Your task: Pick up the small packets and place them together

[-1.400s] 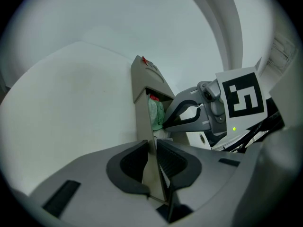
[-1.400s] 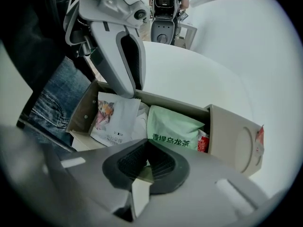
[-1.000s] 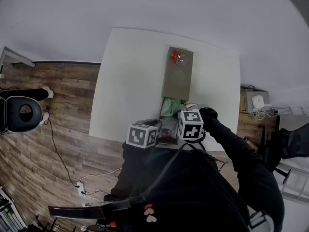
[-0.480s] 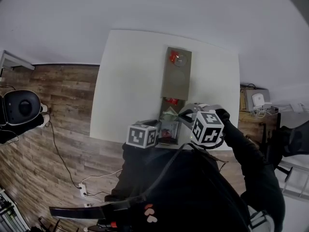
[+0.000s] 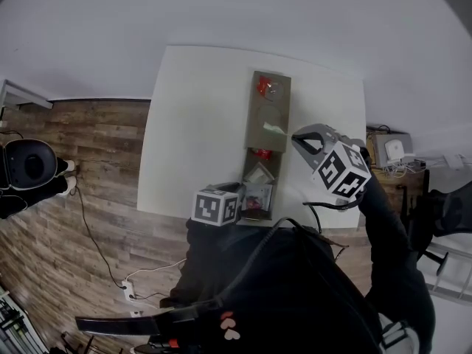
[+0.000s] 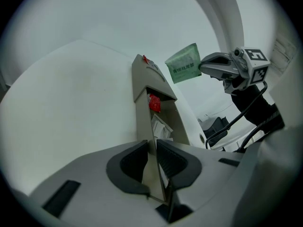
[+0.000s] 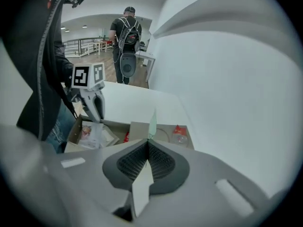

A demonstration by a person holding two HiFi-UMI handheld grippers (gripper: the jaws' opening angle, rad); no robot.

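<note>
The white desk (image 5: 199, 124) carries a long cardboard tray (image 5: 251, 116) split into compartments, and the left gripper (image 6: 152, 157) has its fingers (image 6: 130, 162) clamped on the near end wall, which should keep it from sliding. The right gripper (image 7: 147, 162) has its fingers (image 7: 163, 163) pinched shut on one edge of the green packet (image 6: 183, 70), held in the air above the tray. I judge it best to lower it squarely into the compartment chosen for the others, perhaps by the red packet (image 6: 154, 103), and to let go only once it rests inside
</note>
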